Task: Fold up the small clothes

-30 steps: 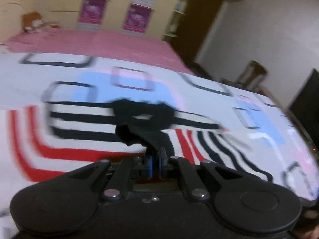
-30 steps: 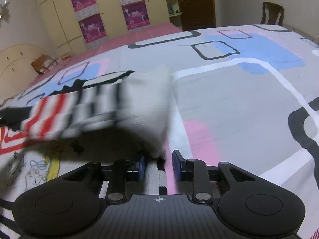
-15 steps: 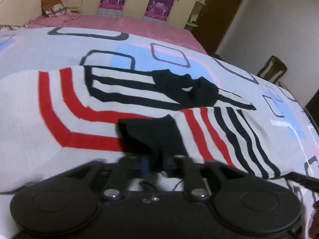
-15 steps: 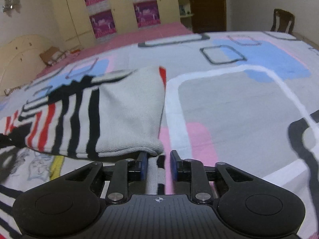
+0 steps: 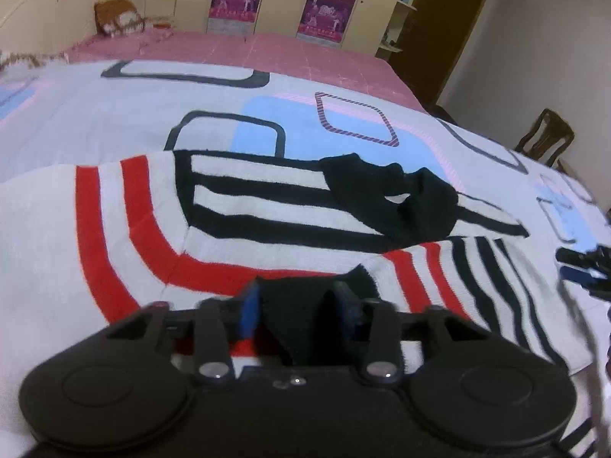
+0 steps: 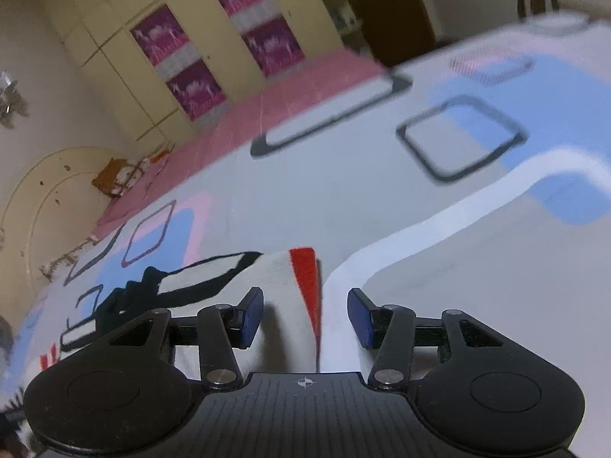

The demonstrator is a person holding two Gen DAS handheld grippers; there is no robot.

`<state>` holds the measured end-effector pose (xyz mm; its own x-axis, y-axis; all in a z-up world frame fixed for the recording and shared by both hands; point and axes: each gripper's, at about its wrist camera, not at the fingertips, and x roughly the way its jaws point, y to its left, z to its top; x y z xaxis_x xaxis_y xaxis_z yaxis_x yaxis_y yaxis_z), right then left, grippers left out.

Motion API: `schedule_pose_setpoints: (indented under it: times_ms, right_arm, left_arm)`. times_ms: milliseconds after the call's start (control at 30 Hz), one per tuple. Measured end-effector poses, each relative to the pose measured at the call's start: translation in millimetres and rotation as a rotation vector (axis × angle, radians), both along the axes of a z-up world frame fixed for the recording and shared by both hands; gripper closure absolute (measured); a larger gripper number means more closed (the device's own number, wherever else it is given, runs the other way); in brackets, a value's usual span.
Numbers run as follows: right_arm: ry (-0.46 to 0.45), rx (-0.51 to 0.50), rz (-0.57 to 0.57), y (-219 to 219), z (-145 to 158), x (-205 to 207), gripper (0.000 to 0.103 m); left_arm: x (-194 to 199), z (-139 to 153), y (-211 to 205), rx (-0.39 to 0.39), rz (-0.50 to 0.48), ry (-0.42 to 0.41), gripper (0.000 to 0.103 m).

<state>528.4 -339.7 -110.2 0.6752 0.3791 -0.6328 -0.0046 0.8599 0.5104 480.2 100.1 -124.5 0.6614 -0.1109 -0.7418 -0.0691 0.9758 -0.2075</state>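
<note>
A small white sweater (image 5: 126, 221) with red and black stripes and a black collar (image 5: 393, 198) lies folded flat on the bed. My left gripper (image 5: 299, 305) is open, its jaws on either side of a black cuff (image 5: 301, 301) lying on the sweater. My right gripper (image 6: 305, 316) is open and empty over the sweater's folded edge (image 6: 298, 297), where a red stripe shows. The right gripper's blue-padded tips (image 5: 580, 267) show at the right edge of the left wrist view.
The bedspread (image 6: 439, 267) is white with blue, pink and black shapes. A pink sheet (image 5: 236, 53) covers the far end by the headboard (image 6: 49, 194). A wardrobe with purple posters (image 5: 236, 0), a dark door and a wooden chair (image 5: 546, 137) stand beyond.
Both grippers have opened and let go of the sweater, which now lies folded on the bed. The right gripper has tilted up and drawn back a little.
</note>
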Motion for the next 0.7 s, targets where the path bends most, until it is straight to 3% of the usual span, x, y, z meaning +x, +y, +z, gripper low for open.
schedule_pose_setpoints:
  times_ms: [33, 100, 167, 233, 333, 367, 400, 433, 467, 500, 567, 600, 700]
  right_arm:
    - [0.022, 0.025, 0.015, -0.8, -6.3, 6.7, 0.09]
    - [0.014, 0.009, 0.043, 0.6, -7.1, 8.3, 0.094]
    - [-0.088, -0.097, 0.072, 7.3, 9.6, -3.8, 0.095]
    - [-0.071, -0.222, 0.099, 19.2, 0.6, -1.8, 0.095]
    - [-0.062, -0.262, 0.112, 24.0, -7.4, -2.1, 0.095]
    - [-0.064, -0.29, 0.113, 26.5, -4.7, -3.7, 0.095]
    - [-0.069, -0.311, 0.111, 27.2, -1.3, -6.1, 0.09]
    - [-0.077, -0.321, 0.093, 26.9, 2.4, -9.8, 0.064]
    - [-0.115, -0.333, 0.048, 24.7, 10.5, -18.8, 0.05]
    - [-0.154, -0.321, 0.035, 24.3, 16.9, -24.8, 0.045]
    - [-0.151, -0.273, 0.118, 36.1, 22.8, -29.7, 0.059]
    - [-0.153, -0.285, 0.171, 49.4, 22.2, -30.7, 0.074]
    - [-0.162, -0.304, 0.296, 90.9, 15.2, -30.6, 0.077]
  left_arm:
    - [-0.6, -0.6, 0.0, -0.005, -0.013, -0.011, 0.091]
    - [-9.9, 7.0, 2.6, -0.03, 0.01, -0.083, 0.094]
    - [-21.1, 12.3, -1.9, 0.044, 0.015, -0.134, 0.094]
    - [-21.8, -1.2, -1.6, 0.063, 0.022, -0.088, 0.094]
    - [-24.3, -6.3, -1.0, 0.066, 0.014, -0.102, 0.092]
    - [-23.8, -4.9, 0.2, 0.057, 0.011, -0.097, 0.085]
    - [-24.2, -3.0, 3.0, 0.044, 0.018, -0.09, 0.075]
    - [-27.1, 2.0, 5.7, 0.05, 0.046, -0.089, 0.074]
    - [-32.1, 10.6, 5.3, 0.074, 0.067, -0.117, 0.066]
    - [-37.4, 18.6, 2.0, 0.093, 0.068, -0.159, 0.061]
    - [-35.0, 28.0, -15.6, 0.049, 0.019, -0.183, 0.061]
    - [-28.5, 29.2, -29.4, 0.024, -0.023, -0.179, 0.061]
    - [-4.7, 23.2, -83.3, 0.057, -0.134, -0.176, 0.061]
